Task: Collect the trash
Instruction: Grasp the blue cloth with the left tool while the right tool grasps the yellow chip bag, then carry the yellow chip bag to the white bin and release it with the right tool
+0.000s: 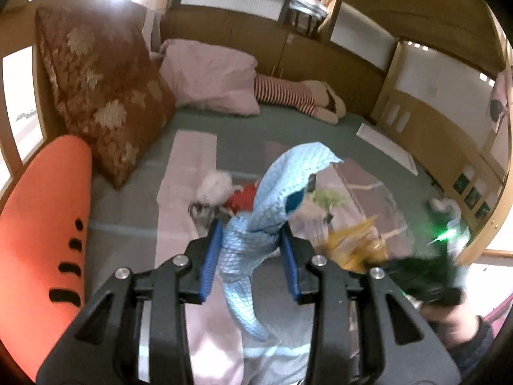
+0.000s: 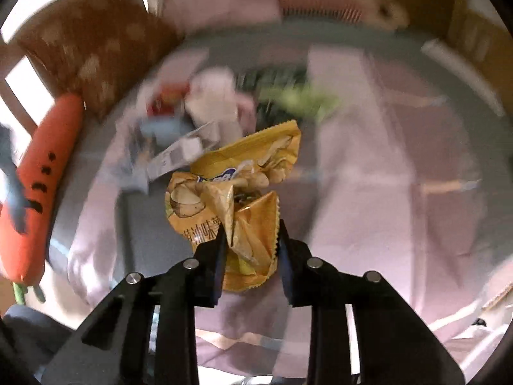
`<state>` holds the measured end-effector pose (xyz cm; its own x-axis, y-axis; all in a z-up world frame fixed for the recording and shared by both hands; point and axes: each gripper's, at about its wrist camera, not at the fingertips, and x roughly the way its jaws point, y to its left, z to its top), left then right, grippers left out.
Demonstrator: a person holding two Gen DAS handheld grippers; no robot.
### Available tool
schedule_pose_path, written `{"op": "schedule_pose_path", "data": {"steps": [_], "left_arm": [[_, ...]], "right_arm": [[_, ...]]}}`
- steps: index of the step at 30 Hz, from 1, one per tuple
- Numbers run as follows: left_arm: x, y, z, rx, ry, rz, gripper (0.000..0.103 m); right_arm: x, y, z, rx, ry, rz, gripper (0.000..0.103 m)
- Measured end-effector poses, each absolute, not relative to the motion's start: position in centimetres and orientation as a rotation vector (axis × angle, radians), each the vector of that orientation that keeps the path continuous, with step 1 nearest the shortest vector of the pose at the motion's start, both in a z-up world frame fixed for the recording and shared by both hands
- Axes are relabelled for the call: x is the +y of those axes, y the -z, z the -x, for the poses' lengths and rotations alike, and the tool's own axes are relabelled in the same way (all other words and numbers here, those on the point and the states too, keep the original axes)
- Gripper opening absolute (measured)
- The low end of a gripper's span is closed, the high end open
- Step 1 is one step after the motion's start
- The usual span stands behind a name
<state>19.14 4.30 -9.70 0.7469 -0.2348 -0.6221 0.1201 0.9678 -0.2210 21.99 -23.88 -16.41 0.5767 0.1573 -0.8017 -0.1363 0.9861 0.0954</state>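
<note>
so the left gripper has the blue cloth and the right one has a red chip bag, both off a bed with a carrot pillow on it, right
Not quite: the chip bag in the right gripper is yellow, not red, as the right wrist view shows. The rest holds: the left gripper has the blue cloth, and the carrot pillow lies on the bed.

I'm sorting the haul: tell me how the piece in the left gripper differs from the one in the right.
The left gripper holds a pale blue textured cloth, soft and draping; the right gripper holds a yellow chip bag, glossy, printed and crumpled. The cloth is plain, the bag pictures chips. Both are pinched between closed pads.
</note>
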Motion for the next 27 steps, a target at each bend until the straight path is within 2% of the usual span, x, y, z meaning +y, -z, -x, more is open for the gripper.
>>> {"op": "schedule_pose_path", "data": {"steps": [4, 8, 27], "left_arm": [[3.6, 10.5, -19.3, 0.715, 0.198, 0.151, 0.036], [3.3, 11.1, -19.9, 0.726, 0.176, 0.153, 0.036], [2.7, 11.8, -19.8, 0.752, 0.134, 0.099, 0.037]], "right_arm": [[-23.0, 12.3, -18.7, 0.731, -0.148, -0.008, 0.029], [-22.0, 10.8, -17.2, 0.643, -0.172, -0.005, 0.029], [-21.6, 10.4, -17.9, 0.626, -0.165, -0.014, 0.029]]}}
